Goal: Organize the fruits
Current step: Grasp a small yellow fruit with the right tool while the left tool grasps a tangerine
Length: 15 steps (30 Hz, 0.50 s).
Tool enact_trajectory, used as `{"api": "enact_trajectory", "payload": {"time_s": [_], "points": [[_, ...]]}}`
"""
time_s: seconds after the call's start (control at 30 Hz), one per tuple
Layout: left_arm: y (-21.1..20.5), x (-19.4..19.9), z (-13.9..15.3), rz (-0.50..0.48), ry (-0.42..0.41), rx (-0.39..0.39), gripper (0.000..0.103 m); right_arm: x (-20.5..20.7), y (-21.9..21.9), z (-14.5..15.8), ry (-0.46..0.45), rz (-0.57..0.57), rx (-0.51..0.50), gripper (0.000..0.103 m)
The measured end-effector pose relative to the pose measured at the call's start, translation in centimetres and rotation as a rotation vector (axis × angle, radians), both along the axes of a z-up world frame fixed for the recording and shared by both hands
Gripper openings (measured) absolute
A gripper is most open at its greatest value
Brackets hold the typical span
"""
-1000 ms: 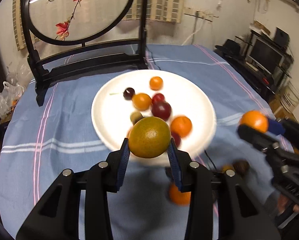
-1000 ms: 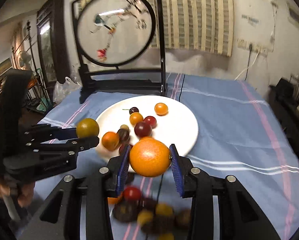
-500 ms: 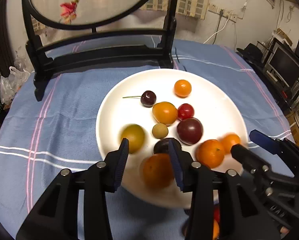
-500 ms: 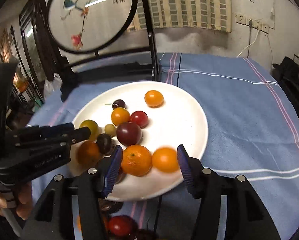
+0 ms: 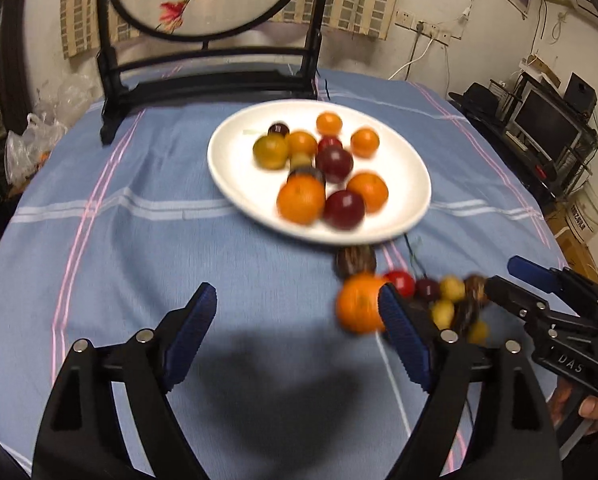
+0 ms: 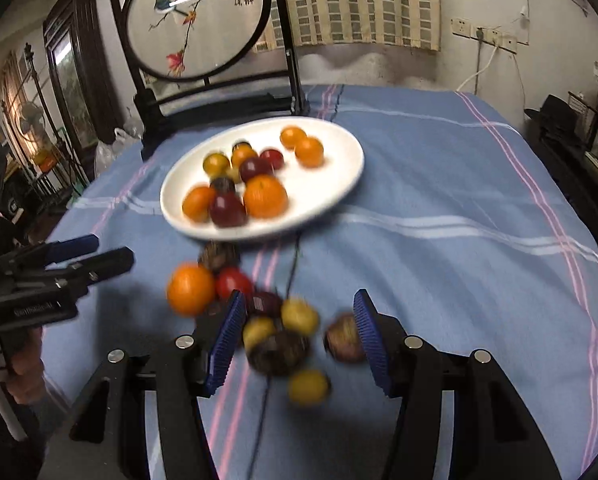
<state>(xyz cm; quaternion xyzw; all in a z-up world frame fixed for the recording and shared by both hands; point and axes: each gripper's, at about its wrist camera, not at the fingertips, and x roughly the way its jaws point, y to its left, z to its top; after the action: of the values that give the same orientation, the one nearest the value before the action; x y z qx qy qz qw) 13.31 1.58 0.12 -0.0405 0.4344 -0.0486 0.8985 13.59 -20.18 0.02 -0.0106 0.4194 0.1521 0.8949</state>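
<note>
A white plate (image 5: 413, 172) (image 6: 339, 168) on the blue tablecloth holds several oranges, plums and small fruits. A loose pile of fruit lies on the cloth in front of the plate: an orange (image 5: 359, 303) (image 6: 190, 289), a red tomato (image 5: 400, 282) (image 6: 233, 282), yellow and dark fruits (image 6: 299, 316). My left gripper (image 5: 295, 334) is open and empty over bare cloth, with the orange beside its right finger. My right gripper (image 6: 297, 338) is open above the pile, with yellow and dark fruits between its fingers; it holds nothing.
A black framed embroidered screen (image 5: 207, 76) (image 6: 219, 92) stands behind the plate. The table edge drops off at the right, with a TV stand (image 5: 547, 128) beyond. Plastic bags (image 5: 31, 140) lie at the far left.
Both grippers let go of their fruit on the plate, then pulled back from it. They now hang open over the cloth in front of the plate, the right one above the loose pile.
</note>
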Motion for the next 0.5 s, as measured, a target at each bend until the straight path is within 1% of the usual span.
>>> {"api": "enact_trajectory", "payload": {"time_s": [0.07, 0.1, 0.17, 0.3, 0.37, 0.5], "points": [[0.0, -1.3, -0.8, -0.001, 0.005, 0.007, 0.082, -1.4, -0.4, -0.9, 0.029, -0.001, -0.017, 0.056], [0.0, -1.7, -1.2, -0.002, 0.008, 0.011, 0.082, -2.1, -0.6, -1.4, 0.044, 0.001, -0.024, 0.052], [-0.2, -2.3, -2.0, -0.007, 0.018, 0.022, 0.082, -2.8, -0.7, -2.3, 0.064, 0.002, -0.038, 0.049], [-0.6, -3.5, -3.6, -0.022, 0.038, 0.044, 0.082, -3.0, -1.1, -4.3, 0.119, -0.012, -0.050, 0.047], [-0.8, -3.9, -3.9, -0.031, 0.043, 0.045, 0.082, -2.9, -1.0, -4.9, 0.129, -0.016, -0.056, 0.046], [-0.8, -4.0, -4.4, -0.041, 0.052, 0.049, 0.082, -2.2, -0.2, -5.0, 0.114, -0.011, -0.097, 0.045]]}}
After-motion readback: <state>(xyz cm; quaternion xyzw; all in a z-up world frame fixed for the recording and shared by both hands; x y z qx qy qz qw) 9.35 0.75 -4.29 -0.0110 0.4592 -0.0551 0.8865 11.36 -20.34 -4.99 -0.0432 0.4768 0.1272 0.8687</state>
